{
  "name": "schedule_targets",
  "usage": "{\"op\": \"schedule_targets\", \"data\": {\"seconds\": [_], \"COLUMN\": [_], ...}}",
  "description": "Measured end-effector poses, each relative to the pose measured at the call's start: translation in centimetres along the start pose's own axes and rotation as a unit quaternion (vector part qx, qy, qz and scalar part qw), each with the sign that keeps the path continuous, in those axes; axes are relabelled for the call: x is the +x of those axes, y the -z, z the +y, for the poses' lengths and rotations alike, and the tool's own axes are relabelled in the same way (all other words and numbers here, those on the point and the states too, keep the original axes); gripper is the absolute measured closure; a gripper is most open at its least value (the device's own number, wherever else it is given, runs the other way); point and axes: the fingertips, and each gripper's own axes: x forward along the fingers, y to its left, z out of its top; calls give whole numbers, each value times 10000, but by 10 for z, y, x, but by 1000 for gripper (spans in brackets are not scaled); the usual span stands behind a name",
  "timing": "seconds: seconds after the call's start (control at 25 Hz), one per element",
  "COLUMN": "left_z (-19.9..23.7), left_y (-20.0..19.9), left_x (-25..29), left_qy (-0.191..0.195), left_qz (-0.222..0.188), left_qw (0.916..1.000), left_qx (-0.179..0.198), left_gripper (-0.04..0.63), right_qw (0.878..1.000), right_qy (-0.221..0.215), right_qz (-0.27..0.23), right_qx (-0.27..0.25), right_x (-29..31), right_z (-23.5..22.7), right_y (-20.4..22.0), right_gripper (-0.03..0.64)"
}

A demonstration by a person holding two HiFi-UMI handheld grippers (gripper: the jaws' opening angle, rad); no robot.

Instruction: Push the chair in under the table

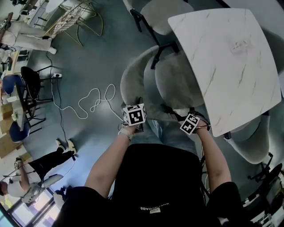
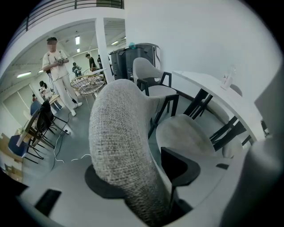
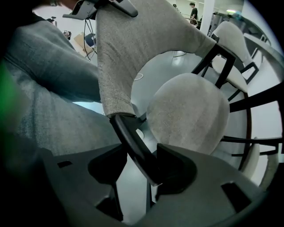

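Observation:
The grey fabric chair point(image 1: 159, 84) stands at the near left edge of the white marble table point(image 1: 230, 66), its seat partly under the top. My left gripper point(image 1: 135, 122) is at the chair's curved backrest point(image 2: 120, 146), which runs between the jaws of my left gripper point(image 2: 140, 175); it lies on the left pad and the jaws stand wide, not pressing. My right gripper point(image 1: 191, 124) is at the backrest's right end. There the black frame bar point(image 3: 135, 146) passes between the jaws of my right gripper point(image 3: 140, 166), with floor showing on its left. The round seat point(image 3: 188, 113) lies beyond.
A second grey chair point(image 1: 164, 13) stands at the table's far side and a third point(image 1: 253, 142) at its near right corner. A white cable point(image 1: 88, 102) snakes over the floor on the left. People and dark chairs point(image 1: 26, 88) are further left. My grey trouser leg point(image 3: 49, 88) is beside the chair.

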Motion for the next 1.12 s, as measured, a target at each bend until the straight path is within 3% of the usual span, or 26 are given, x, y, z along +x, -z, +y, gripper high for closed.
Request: {"op": "schedule_targets", "data": {"seconds": [0.36,0.72,1.12], "left_z": [-14,-44,-51], "left_y": [11,32,36], "left_x": [-5,-18,-21], "left_qy": [-3,417,997], "left_qz": [140,514,630], "left_qw": [9998,9967,9897], "left_qx": [-146,459,813], "left_gripper": [348,303,261], "right_qw": [9989,9868,9787], "right_qy": [276,1037,1405], "right_qz": [372,1243,1499], "right_qx": [109,-13,-50], "right_x": [5,15,13], "right_z": [-7,-19,-24], "right_y": [18,50,56], "right_gripper": [410,403,402]}}
